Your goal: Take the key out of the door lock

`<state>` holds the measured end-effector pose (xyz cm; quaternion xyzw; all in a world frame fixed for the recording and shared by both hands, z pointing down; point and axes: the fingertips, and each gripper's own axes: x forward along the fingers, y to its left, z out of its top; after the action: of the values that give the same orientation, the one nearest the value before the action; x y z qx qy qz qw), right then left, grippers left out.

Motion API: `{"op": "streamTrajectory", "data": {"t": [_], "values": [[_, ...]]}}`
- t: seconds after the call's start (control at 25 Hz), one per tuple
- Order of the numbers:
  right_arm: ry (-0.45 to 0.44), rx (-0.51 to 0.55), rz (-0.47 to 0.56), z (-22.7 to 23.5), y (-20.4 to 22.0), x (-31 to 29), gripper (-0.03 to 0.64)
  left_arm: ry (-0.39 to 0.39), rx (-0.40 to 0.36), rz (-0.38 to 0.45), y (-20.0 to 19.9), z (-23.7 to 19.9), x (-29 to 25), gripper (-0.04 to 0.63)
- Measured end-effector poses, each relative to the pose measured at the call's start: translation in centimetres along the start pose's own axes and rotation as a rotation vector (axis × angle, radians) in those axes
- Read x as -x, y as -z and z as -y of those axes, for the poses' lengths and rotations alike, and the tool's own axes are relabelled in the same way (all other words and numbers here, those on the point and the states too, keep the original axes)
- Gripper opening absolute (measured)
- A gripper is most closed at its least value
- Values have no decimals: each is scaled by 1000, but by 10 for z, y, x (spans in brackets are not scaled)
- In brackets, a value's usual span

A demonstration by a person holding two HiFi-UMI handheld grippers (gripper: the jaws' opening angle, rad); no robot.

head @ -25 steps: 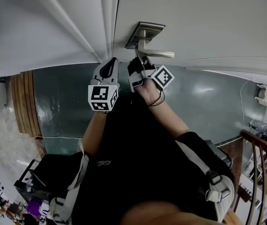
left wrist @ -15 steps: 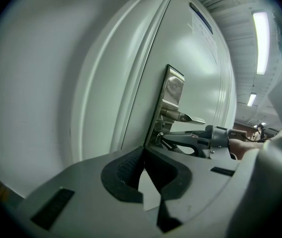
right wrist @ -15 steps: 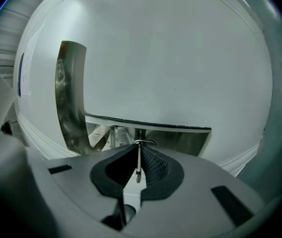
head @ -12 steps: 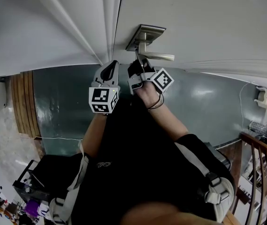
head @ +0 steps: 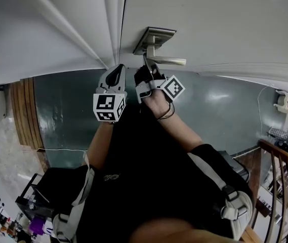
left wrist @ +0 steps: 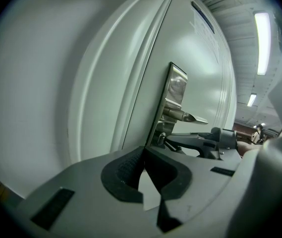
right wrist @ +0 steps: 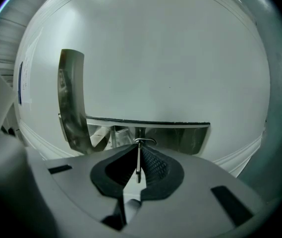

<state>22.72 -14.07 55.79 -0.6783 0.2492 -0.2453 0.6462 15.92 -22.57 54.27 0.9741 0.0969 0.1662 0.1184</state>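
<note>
A brushed-metal lock plate (head: 153,36) with a lever handle (head: 167,61) sits on the white door (head: 224,24). My right gripper (head: 147,69) reaches under the lever to the keyhole. In the right gripper view its jaws (right wrist: 139,158) are shut on the key (right wrist: 139,162), a thin metal blade seen edge-on, with the lock plate (right wrist: 70,103) right behind. Whether the key's shank is still in the lock is hidden. My left gripper (head: 117,69) hangs just left of it, near the door edge, shut (left wrist: 144,151) on nothing. From there I see the keyhole cylinder (left wrist: 161,138) and the right gripper's fingers (left wrist: 200,142).
The door frame (head: 111,19) runs left of the lock. Below is a dark green floor (head: 68,110), a wooden strip (head: 25,110) at the left, a dark bag (head: 47,191) by my legs, and a wooden chair (head: 280,176) at the right.
Both grippers have hardly moved. The right gripper stays shut on the key, and its marker cube has dropped and turned slightly.
</note>
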Motion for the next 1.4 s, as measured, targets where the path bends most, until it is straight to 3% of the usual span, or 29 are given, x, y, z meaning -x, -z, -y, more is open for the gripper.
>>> {"op": "streamTrajectory", "data": {"t": [1.4], "values": [[18,78,-57,3,13,27,29,-4,13,19,4,12,21,23]]}}
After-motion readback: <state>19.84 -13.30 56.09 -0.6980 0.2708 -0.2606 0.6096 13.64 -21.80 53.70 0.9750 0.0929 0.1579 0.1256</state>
